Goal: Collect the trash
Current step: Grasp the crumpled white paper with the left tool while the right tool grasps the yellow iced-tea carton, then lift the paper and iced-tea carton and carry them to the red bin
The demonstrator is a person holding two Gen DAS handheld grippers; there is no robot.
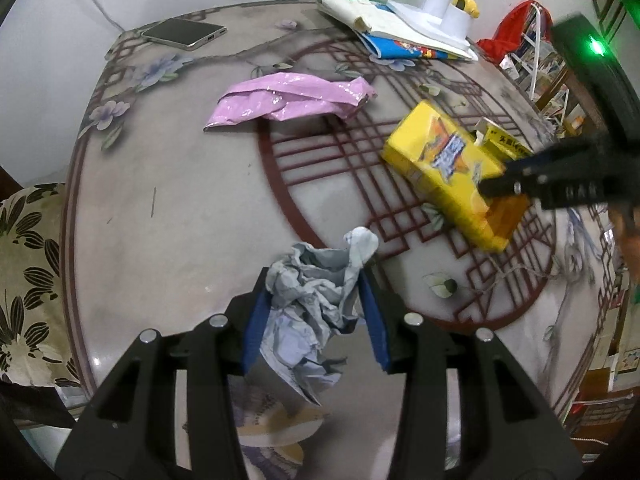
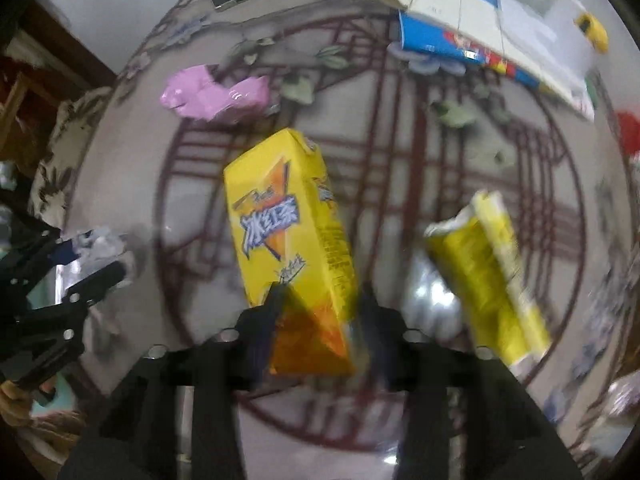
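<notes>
My left gripper (image 1: pixel 316 312) is shut on a crumpled grey-white paper (image 1: pixel 316 300), which sits between its blue pads just above the patterned table (image 1: pixel 180 220). A yellow drink carton (image 2: pixel 280 216) lies on the table's red lattice circle. My right gripper (image 2: pixel 320 300) points down over the carton's orange end, a finger pressed on each side of it. In the left wrist view the right gripper (image 1: pixel 504 184) reaches in from the right onto the carton (image 1: pixel 444 168). A pink plastic bag (image 1: pixel 288 100) lies further back. An opened yellow box (image 2: pixel 488 276) lies right of the carton.
A phone (image 1: pixel 184 34) on a cable lies at the back left. Stacked books and papers (image 1: pixel 400 36), a white lamp base (image 1: pixel 440 12) and a red bag (image 1: pixel 508 32) crowd the back right. A floral cushion (image 1: pixel 28 280) sits past the table's left edge.
</notes>
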